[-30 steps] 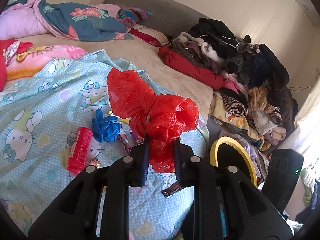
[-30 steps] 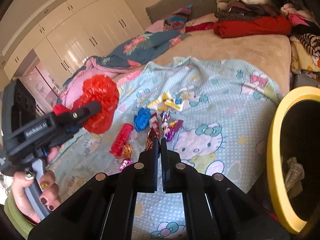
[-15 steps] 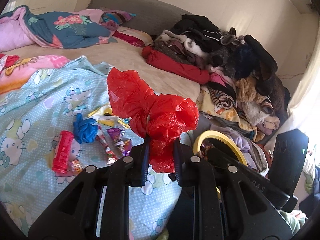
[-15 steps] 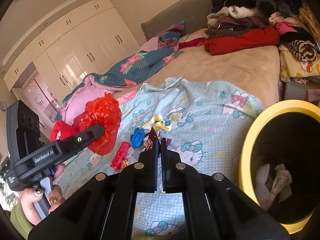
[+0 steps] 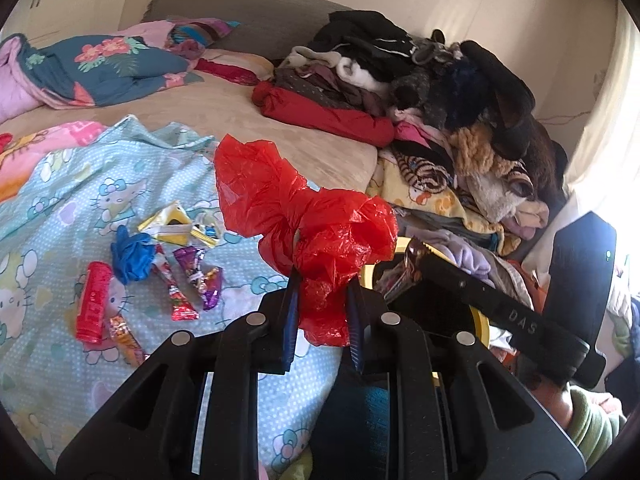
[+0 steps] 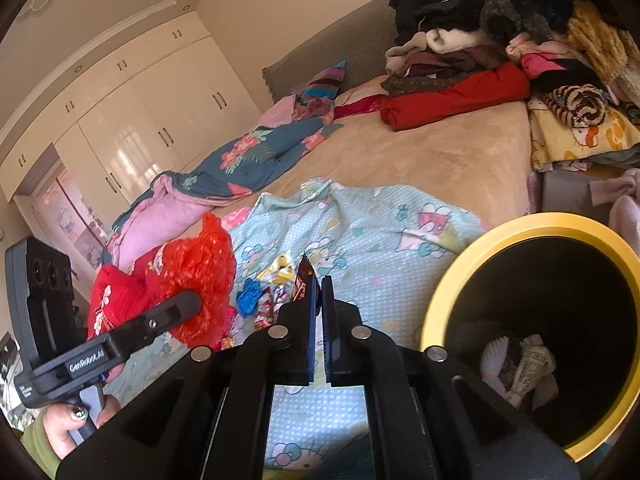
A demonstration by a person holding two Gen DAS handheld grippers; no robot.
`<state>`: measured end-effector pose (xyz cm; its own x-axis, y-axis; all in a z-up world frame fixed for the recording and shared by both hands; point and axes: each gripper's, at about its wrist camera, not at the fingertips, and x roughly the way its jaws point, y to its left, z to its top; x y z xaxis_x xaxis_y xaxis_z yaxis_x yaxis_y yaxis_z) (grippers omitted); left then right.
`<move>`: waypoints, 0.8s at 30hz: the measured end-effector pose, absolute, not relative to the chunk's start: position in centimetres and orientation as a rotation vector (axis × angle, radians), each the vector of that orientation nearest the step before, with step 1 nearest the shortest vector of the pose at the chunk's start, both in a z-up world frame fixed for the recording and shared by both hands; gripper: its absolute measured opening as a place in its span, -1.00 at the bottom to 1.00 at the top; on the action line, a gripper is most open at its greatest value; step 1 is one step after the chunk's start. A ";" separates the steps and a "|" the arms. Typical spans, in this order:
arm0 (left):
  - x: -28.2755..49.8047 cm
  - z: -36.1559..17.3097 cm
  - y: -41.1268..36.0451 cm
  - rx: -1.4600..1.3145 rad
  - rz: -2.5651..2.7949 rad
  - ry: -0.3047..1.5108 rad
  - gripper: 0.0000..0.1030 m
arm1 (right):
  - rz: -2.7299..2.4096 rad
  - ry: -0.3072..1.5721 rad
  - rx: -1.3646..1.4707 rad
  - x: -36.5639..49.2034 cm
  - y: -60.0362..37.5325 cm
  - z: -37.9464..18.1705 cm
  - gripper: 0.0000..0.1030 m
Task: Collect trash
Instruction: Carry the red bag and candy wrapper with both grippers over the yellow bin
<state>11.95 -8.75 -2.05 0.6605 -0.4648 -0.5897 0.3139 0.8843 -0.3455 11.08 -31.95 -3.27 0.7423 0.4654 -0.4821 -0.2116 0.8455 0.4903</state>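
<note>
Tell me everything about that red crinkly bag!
The red bag is thin, shiny plastic, crumpled into a puffy bunch with one flap sticking up to the left. The left gripper is shut on its lower part, a finger pressing each side, so it hangs above the cartoon-cat blanket, touching nothing else that I can see. From the right wrist camera it shows as a round wad beside the person's other tool.
</note>
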 end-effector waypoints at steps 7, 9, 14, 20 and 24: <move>11.6 -2.4 -10.6 -0.191 -0.477 0.741 -0.72 | 0.332 0.612 0.456 10.8 -34.8 -3.1 -0.93; 11.5 -2.5 -11.1 -0.182 -0.486 0.744 -0.72 | 0.316 0.604 0.464 10.8 -35.7 -3.0 -0.93; 11.3 -2.5 -12.8 -0.158 -0.515 0.748 -0.72 | 0.269 0.587 0.481 10.5 -38.0 -3.1 -0.93; 11.2 -2.6 -14.5 -0.133 -0.549 0.753 -0.72 | 0.220 0.578 0.507 10.3 -40.4 -3.5 -0.93; 11.1 -2.7 -15.4 -0.120 -0.571 0.756 -0.72 | 0.189 0.569 0.510 10.2 -41.7 -3.6 -0.93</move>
<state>11.12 -15.44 -2.68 0.5844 -0.5301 -0.6144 0.4462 0.8423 -0.3023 10.21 -41.68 -3.58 0.8291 0.3079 -0.4666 -0.0320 0.8594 0.5103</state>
